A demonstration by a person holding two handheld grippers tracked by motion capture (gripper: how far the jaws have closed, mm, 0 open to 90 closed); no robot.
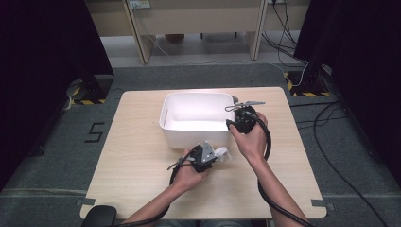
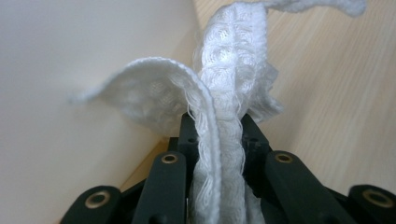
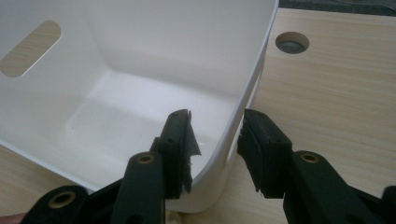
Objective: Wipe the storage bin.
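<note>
On the left, the left tool [image 1: 204, 156] sits low over the pale wooden table [image 1: 142, 165], just in front of the near wall of the white bin [image 1: 170, 125]. Its jaws are clamped tight on a white woven cloth [image 2: 219, 93], which rises crumpled between them, one flap curling off to the side; the cloth hangs just beside the bin's outer wall, and whether it touches cannot be told. Further right, the right tool [image 3: 215, 135] is at the bin's near right corner with its jaws spread wide, one inside the bin and one outside, straddling the wall without pressing on it.
</note>
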